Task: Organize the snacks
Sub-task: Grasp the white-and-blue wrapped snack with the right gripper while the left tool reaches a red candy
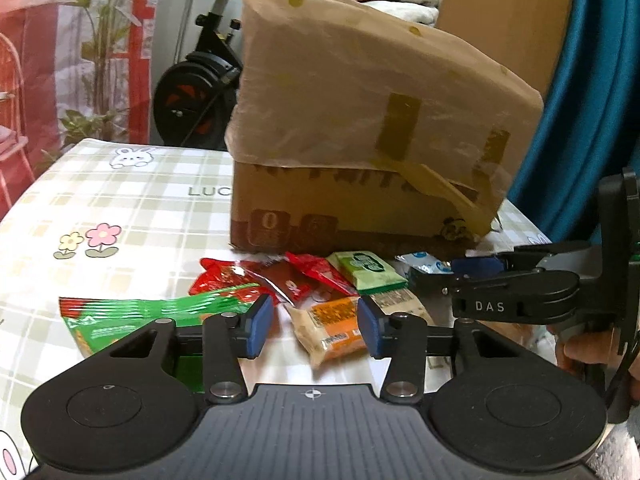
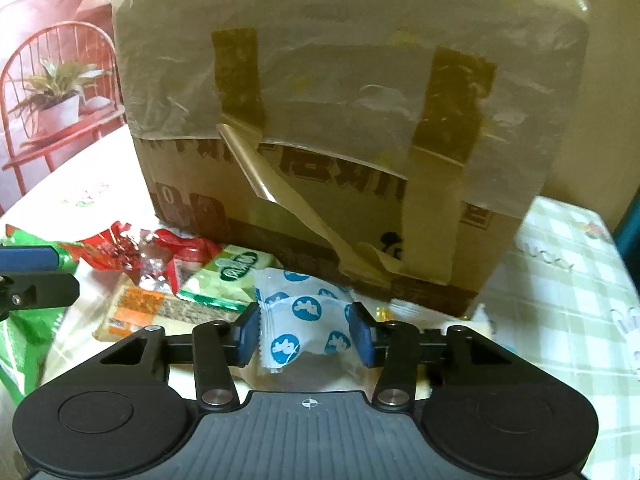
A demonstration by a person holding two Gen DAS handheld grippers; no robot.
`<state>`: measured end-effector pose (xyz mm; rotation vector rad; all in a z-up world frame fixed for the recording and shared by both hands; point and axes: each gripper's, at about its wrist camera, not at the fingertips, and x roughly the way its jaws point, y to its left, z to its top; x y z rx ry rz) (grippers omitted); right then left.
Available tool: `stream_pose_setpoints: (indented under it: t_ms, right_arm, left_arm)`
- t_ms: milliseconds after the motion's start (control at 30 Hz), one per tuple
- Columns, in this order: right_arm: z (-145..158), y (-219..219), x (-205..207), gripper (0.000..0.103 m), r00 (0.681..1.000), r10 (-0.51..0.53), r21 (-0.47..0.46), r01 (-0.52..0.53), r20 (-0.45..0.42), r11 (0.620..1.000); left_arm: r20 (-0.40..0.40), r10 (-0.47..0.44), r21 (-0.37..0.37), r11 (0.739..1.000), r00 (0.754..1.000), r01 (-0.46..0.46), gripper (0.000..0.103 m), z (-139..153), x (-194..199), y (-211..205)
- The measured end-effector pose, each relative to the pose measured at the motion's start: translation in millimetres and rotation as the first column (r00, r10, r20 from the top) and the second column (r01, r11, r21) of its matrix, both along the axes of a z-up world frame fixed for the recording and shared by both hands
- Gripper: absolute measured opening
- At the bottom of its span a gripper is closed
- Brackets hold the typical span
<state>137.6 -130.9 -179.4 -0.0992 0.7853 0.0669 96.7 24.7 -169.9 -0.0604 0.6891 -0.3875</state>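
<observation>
Tablecloth [image 1: 120,200] reads "LUC" | right tool [image 2: 306,334] "DAS", pinching blue-white packet [image 2: 308,316] | left tool [image 1: 316,326] half-open above orange packet [image 1: 332,328]

Big taped cardboard box [image 1: 360,128] fills the far side of the table [image 1: 120,200], walling off anything beyond. The snack pile [image 1: 320,280] crowds tight against its base, no gap there. Left of the box, checked cloth lies bare. Right of it, another bare strip [image 2: 568,264], narrower, runs past the corner.
</observation>
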Motion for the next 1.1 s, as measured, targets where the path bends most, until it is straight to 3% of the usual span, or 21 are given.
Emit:
stream_pose_setpoints:
  t_ms: [200, 433, 800, 933, 1100]
  right_arm:
    - [-4.1, 1.2, 5.5, 0.042, 1.0, 0.014, -0.061, -0.014, -0.005, 0.998]
    - [-11.9, 5.6, 14.9, 0.042, 1.0, 0.02, -0.099, -0.021, -0.018, 0.995]
    - [2.6, -1.1, -8.7, 0.033, 1.0, 0.025, 0.074, -0.027, 0.017, 0.997]
    - [2.4, -3.2, -12.8, 0.032, 0.999, 0.021, 0.091, -0.023, 0.024, 0.996]
    - [0.9, -6.4, -14.7, 0.032, 0.999, 0.019, 0.107, -0.022, 0.029, 0.994]
  left_arm:
    - [-0.024, -0.03, 0.004, 1.0, 0.999, 0.03, 0.049, -6.5, 2.3, -2.8]
    - [0.006, -0.006, 0.065, 0.998, 1.0, 0.006, 0.047, -11.7, 4.0, 2.3]
    - [0.021, 0.158, 0.162, 0.974, 0.987, -0.159, 0.047, -13.9, 18.3, 41.5]
    - [0.004, 0.184, 0.073, 0.98, 0.983, -0.184, 0.047, -3.9, 30.0, 54.8]
    - [0.026, 0.178, 0.049, 0.983, 0.984, -0.179, 0.047, 2.3, 50.1, 44.0]
